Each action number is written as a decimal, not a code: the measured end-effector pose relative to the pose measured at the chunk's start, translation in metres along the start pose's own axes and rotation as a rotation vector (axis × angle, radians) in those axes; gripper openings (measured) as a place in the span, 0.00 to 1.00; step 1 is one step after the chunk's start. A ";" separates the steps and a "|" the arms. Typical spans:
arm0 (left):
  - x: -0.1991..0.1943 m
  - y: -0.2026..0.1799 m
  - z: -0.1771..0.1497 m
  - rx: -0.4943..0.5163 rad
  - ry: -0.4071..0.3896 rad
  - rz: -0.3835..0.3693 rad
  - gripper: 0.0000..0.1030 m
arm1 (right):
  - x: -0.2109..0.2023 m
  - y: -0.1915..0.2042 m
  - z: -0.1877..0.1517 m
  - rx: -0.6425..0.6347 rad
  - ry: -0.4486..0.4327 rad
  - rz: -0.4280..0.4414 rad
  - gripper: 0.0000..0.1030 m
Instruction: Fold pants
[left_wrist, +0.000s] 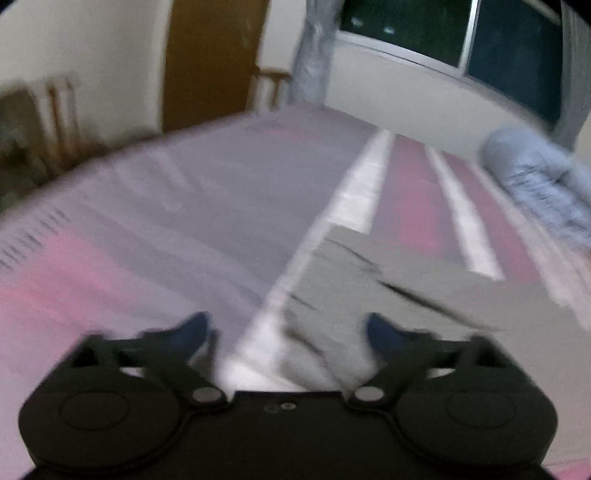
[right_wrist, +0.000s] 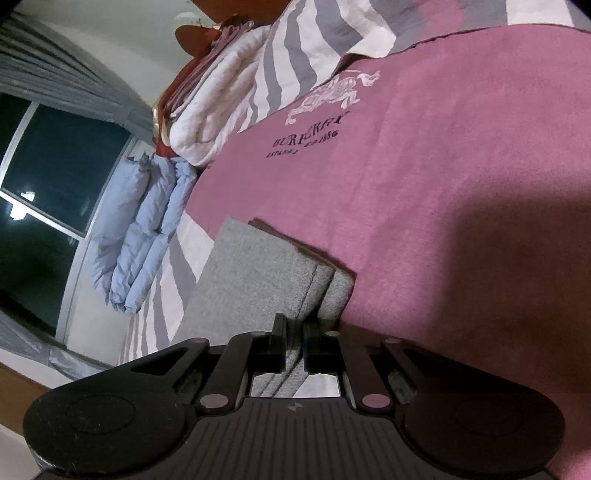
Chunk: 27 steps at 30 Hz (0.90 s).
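The grey pants (right_wrist: 258, 273) lie folded into a thick stack on the pink blanket (right_wrist: 424, 177). My right gripper (right_wrist: 295, 338) sits at the stack's near edge, its jaws narrow, with a fold of the grey cloth pinched between them. In the blurred left wrist view the same grey pants (left_wrist: 424, 306) spread flat ahead and to the right. My left gripper (left_wrist: 290, 326) hovers over their near left edge, its blue-tipped fingers (left_wrist: 195, 328) wide apart with nothing gripped between them.
A bed with a striped grey, white and pink cover (left_wrist: 166, 192) carries everything. A rolled light-blue quilt (right_wrist: 147, 221) and a stack of white and striped bedding (right_wrist: 229, 107) lie by the window (right_wrist: 55, 166). A brown door (left_wrist: 214, 59) and wooden chairs (left_wrist: 55, 118) stand beyond the bed.
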<state>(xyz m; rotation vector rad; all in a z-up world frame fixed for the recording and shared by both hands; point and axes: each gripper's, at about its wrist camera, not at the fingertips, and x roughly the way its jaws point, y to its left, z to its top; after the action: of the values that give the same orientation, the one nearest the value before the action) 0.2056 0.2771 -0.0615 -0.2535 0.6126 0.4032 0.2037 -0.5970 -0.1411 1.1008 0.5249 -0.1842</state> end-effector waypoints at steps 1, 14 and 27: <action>-0.005 -0.003 0.000 0.033 -0.009 0.002 0.84 | -0.005 0.002 -0.001 -0.010 -0.015 0.000 0.16; -0.048 -0.096 -0.030 0.174 -0.056 0.011 0.89 | -0.022 0.091 -0.082 -0.611 -0.106 -0.022 0.46; -0.038 -0.096 -0.059 0.143 0.040 0.003 0.89 | -0.022 0.078 -0.095 -0.598 -0.010 -0.052 0.50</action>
<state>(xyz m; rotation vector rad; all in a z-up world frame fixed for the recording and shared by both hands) 0.1896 0.1600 -0.0744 -0.1247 0.6778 0.3564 0.1853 -0.4802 -0.1008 0.5037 0.5523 -0.0680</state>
